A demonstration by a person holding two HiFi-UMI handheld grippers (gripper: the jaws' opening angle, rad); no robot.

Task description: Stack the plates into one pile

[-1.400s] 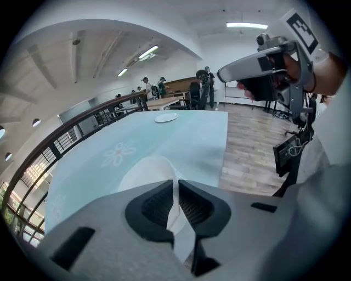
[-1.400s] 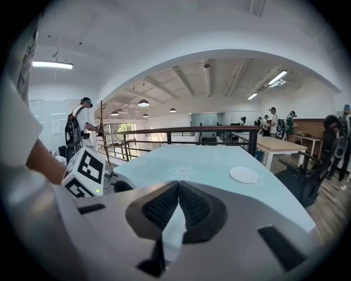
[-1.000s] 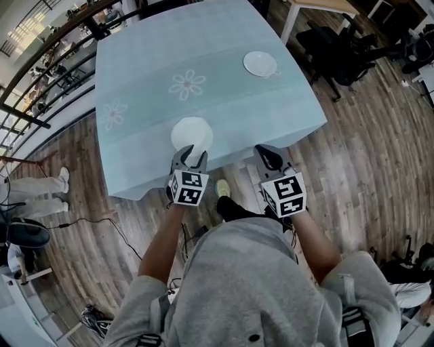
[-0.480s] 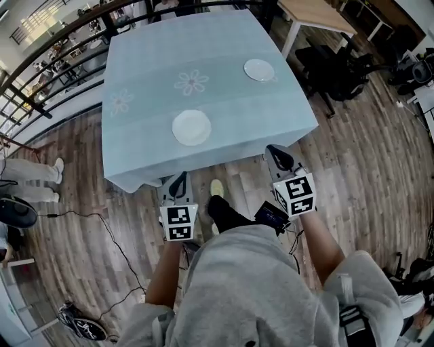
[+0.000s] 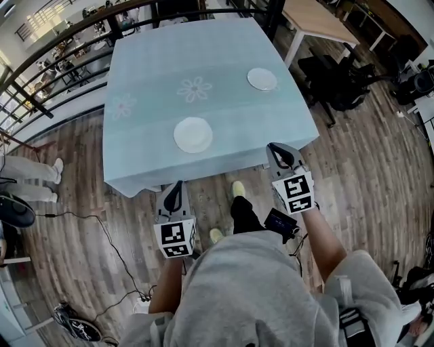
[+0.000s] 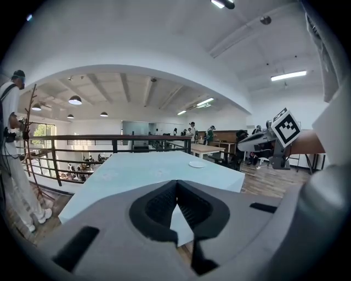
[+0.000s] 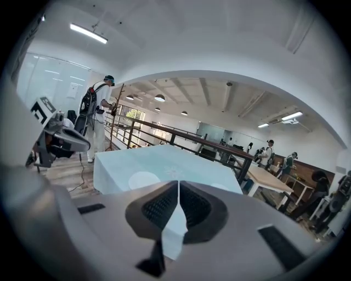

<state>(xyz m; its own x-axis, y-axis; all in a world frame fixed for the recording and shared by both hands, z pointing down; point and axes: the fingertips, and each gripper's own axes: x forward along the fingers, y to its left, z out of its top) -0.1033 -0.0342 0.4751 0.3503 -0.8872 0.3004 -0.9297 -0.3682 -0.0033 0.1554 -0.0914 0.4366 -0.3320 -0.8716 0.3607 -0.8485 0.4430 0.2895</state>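
Two white plates lie apart on a table with a pale blue cloth (image 5: 149, 74). The nearer plate (image 5: 193, 134) sits close to the front edge, the farther plate (image 5: 262, 78) at the back right. My left gripper (image 5: 175, 190) is shut and empty, held off the table in front of its near edge. My right gripper (image 5: 279, 152) is shut and empty too, just off the front right corner. In the left gripper view the far plate (image 6: 197, 163) shows small. In the right gripper view the near plate (image 7: 143, 180) shows at the left.
A dark railing (image 5: 61, 30) runs behind and left of the table. Black office chairs (image 5: 339, 74) and a wooden desk (image 5: 315, 17) stand at the right. A person (image 5: 30, 179) stands on the wood floor at left, and cables (image 5: 102, 230) lie there.
My left gripper drew back from the near plate to off the table's front edge, and its jaws closed. The right gripper shifted slightly. Both plates stayed put.
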